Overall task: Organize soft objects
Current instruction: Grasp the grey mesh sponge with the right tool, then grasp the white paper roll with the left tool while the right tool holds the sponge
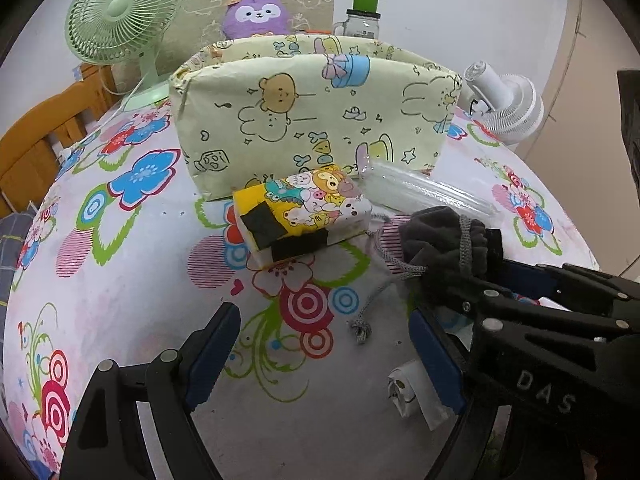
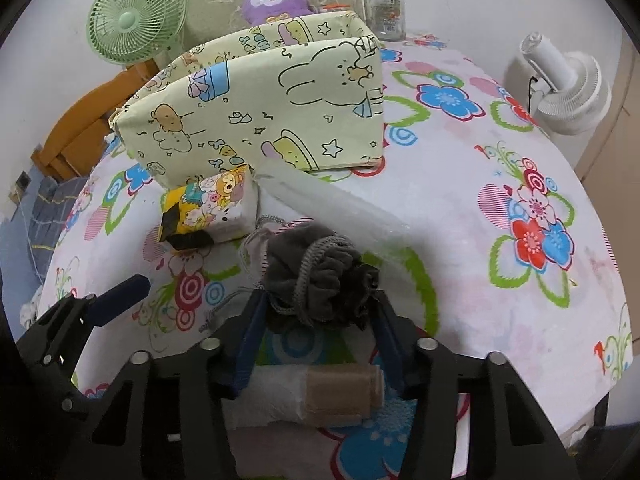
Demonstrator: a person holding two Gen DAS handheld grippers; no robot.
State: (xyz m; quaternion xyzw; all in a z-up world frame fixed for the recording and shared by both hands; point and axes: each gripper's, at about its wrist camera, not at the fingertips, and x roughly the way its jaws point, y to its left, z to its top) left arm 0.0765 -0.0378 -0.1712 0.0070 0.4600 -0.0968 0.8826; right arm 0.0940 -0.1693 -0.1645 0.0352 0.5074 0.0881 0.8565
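Note:
A dark grey drawstring pouch (image 2: 320, 276) sits between the fingers of my right gripper (image 2: 318, 300), which is shut on it just above the table; it also shows in the left wrist view (image 1: 444, 240). My left gripper (image 1: 324, 344) is open and empty over the flowered tablecloth, left of the pouch. A cartoon-printed tissue pack (image 1: 300, 210) lies in front of a pale green fabric storage box (image 1: 312, 120). A clear plastic roll (image 1: 424, 190) lies beside the pack. A purple plush toy (image 1: 256, 14) sits behind the box.
A green fan (image 1: 120, 20) stands back left and a white fan (image 1: 508, 100) back right. A glass jar with a green lid (image 1: 362, 20) stands behind the box. A white wrapped roll with a tan band (image 2: 312, 396) lies under my right gripper.

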